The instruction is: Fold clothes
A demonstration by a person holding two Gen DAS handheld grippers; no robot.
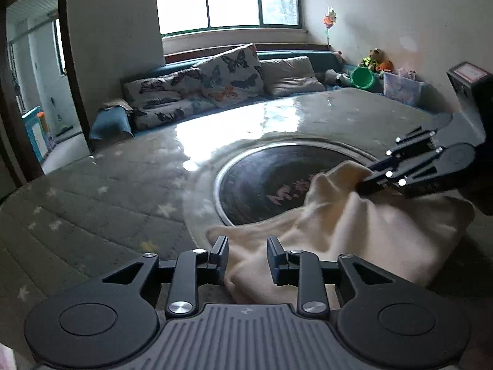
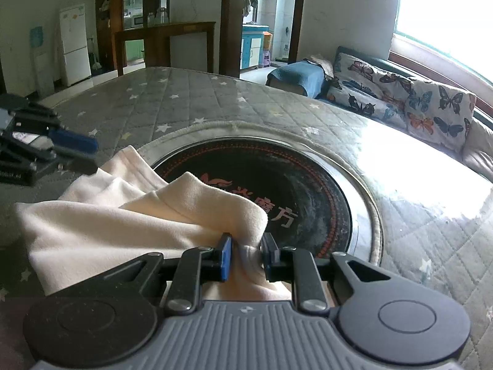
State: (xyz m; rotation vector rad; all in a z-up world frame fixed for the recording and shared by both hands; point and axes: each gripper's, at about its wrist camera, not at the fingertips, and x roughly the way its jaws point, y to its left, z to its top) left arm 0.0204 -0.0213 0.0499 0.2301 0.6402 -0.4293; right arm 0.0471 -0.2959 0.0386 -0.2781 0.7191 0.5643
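Item: cream garment [image 2: 101, 225], soft, light, limp, heaped on the desk [image 2: 416, 215] lower left; my right tongs [image 2: 246, 254] pinch a fold, left tongs [image 1: 248, 254] released; I'd grip edges.

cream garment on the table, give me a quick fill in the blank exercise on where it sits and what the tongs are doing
1. The cream garment lies partly over a round ____ hotplate set in the table.
2. The quilted table cover is printed with small ____.
3. A bunched fold of the garment sits between the fingers of the ____ tongs.
4. The sofa cushions behind the table are printed with ____.

Missing words: black; stars; right; butterflies
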